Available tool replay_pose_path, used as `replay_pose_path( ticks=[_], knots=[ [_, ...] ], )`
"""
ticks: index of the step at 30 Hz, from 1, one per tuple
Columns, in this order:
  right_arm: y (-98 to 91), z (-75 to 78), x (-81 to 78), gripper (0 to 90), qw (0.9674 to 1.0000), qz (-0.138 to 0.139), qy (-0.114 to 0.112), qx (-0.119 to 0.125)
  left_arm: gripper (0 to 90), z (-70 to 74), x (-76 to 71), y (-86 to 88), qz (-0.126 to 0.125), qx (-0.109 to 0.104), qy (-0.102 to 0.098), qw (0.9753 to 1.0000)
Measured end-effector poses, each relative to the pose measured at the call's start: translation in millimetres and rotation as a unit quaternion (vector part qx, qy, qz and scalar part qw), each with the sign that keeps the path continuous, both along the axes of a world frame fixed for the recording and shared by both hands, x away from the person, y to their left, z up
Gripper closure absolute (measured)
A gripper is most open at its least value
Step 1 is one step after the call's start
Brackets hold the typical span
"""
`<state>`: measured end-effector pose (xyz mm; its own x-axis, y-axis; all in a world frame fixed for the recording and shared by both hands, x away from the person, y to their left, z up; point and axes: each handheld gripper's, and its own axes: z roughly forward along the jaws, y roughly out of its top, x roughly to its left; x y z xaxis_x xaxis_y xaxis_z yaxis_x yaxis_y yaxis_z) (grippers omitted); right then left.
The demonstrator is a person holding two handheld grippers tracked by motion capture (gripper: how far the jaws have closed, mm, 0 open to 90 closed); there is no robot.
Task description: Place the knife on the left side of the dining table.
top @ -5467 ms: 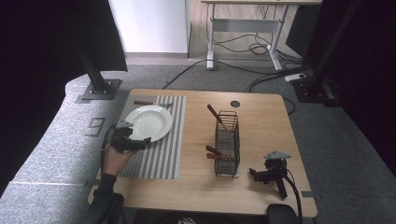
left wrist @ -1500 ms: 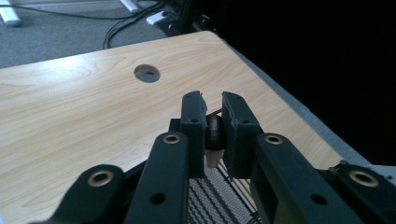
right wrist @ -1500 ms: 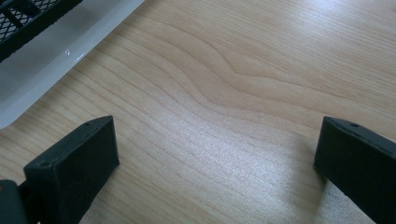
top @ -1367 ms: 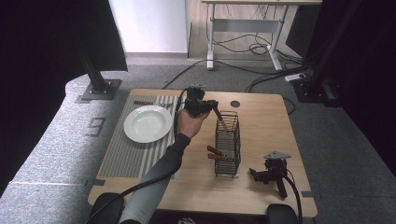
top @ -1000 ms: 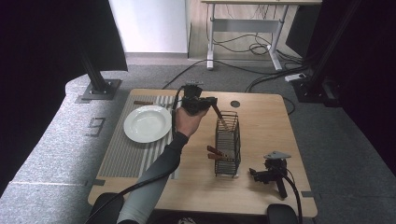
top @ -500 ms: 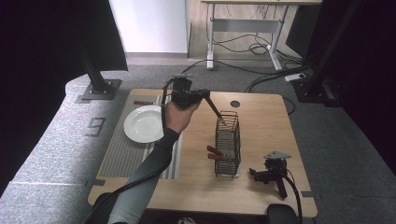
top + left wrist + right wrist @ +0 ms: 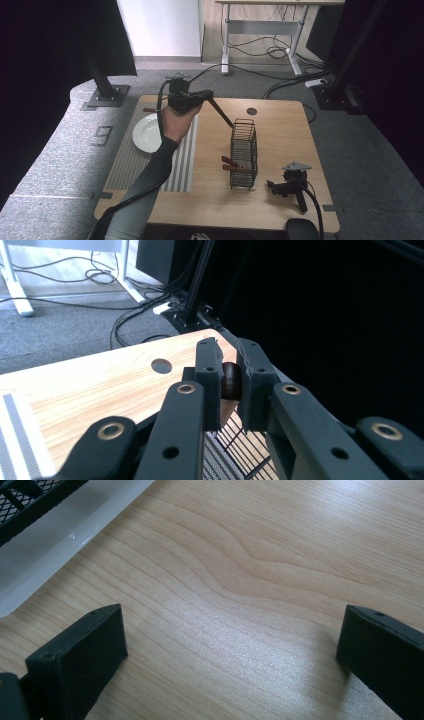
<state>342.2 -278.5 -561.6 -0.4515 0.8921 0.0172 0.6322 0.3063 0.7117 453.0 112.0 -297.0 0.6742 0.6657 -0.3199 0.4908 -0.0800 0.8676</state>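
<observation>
Landmark: black wire basket (image 7: pixel 244 152), upright on the wooden table (image 7: pixel 280 125), right of centre.

Well left of the basket: white plate (image 7: pixel 146 133) on a grey striped mat (image 7: pixel 129 160); the plate's right side is hidden behind the hand.

Up and left of the basket: left hand (image 7: pixel 175 122), raised above the mat's far edge, carrying the left gripper (image 7: pixel 200 96). Jaws closed narrow on a dark brown utensil handle (image 7: pixel 220 112). The handle slants down to the right, toward the basket's far top rim; whether it touches the wire cannot be told. In the left gripper view the rounded brown handle end (image 7: pixel 231 381) sits pinched between the two pads (image 7: pixel 207 371). A round hole (image 7: pixel 161 365) in the table lies beyond; basket wires (image 7: pixel 245 452) show just below the jaws.

In the basket: two brown handles (image 7: pixel 231 164) poke out through its left side, low down.

Right of the basket, near its near end: right gripper (image 7: pixel 275 187) lying on the table, no hand on it, cable trailing to the near edge. In the right gripper view the jaws stand wide apart, bare wood between; a white tray edge (image 7: pixel 65 540) under black mesh (image 7: pixel 27 497) at top left.
</observation>
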Motion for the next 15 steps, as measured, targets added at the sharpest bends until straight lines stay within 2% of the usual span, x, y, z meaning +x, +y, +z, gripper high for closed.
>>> replay_pose_path(
  ticks=[6,15],
  knots=[
    [0.0,0.0,0.0,0.0,1.0,0.0,0.0,0.0,80.7,-0.3,-7.6,18.2,0.008,-0.004,-0.001,1.0],
    [0.0,0.0,0.0,0.0,1.0,0.0,0.0,0.0,80.7,-16.8,-13.9,50.0,0.031,-0.015,0.009,0.9994]
  ],
)
